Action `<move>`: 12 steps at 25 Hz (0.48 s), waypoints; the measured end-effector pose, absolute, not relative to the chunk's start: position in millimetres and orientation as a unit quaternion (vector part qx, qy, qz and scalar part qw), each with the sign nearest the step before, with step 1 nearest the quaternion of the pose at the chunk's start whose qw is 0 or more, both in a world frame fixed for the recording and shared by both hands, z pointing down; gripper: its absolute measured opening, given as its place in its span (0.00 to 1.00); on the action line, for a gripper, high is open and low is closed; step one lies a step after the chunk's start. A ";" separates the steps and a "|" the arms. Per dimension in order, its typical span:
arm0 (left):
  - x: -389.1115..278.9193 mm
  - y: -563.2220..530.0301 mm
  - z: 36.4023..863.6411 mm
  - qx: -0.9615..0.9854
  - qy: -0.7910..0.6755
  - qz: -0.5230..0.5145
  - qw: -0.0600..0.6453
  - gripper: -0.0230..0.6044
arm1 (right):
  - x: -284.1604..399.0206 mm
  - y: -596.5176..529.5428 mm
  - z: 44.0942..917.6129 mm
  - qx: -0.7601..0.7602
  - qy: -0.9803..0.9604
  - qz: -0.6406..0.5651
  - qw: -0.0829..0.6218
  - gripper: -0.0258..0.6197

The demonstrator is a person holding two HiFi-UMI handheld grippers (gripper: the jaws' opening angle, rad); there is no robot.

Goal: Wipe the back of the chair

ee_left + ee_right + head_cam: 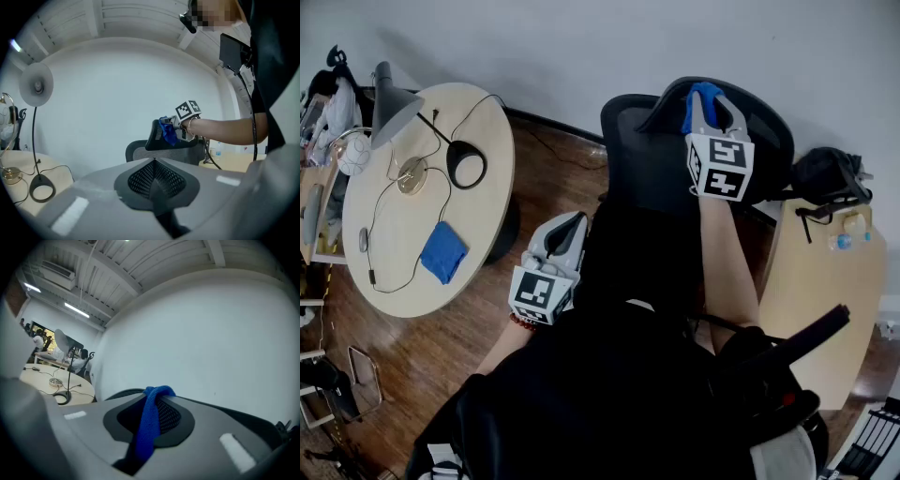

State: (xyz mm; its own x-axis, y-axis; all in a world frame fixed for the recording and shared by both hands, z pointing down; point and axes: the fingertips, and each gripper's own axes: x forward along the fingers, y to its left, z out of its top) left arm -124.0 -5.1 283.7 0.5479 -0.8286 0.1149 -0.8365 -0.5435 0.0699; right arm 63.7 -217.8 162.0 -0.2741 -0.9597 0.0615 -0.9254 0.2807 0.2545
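While our right tongs (710, 101) pinch the blue cloth (149, 427) at the chair (642, 159) headrest, our left tongs (571, 223) sit closed — empty.

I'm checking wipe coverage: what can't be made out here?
Contact between blue cloth and headrest: head view, right gripper covers it; left gripper view, too small.
Lower part of chair back: head view, person's dark clothing hides it.
Cloth's lower end: right gripper view, sunk between jaws.
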 end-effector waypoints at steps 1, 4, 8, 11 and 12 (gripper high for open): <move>-128.0 -3.9 284.1 0.876 -0.477 0.033 0.060 0.05 | 56.0 -216.6 162.1 0.590 -0.797 -0.085 0.100 0.10; -138.5 -0.2 286.2 0.873 -0.483 0.036 0.063 0.05 | 37.8 -213.8 161.1 0.582 -0.803 -0.084 0.092 0.10; -147.1 5.7 289.1 0.872 -0.484 0.033 0.069 0.05 | 20.4 -208.7 156.5 0.567 -0.816 -0.083 0.075 0.10; -145.7 8.0 291.7 0.875 -0.478 0.030 0.075 0.05 | 1.5 -194.2 146.5 0.533 -0.837 -0.115 0.053 0.10; -142.7 8.5 293.7 0.878 -0.471 0.033 0.076 0.05 | -2.7 -184.5 141.0 0.523 -0.842 -0.129 0.040 0.10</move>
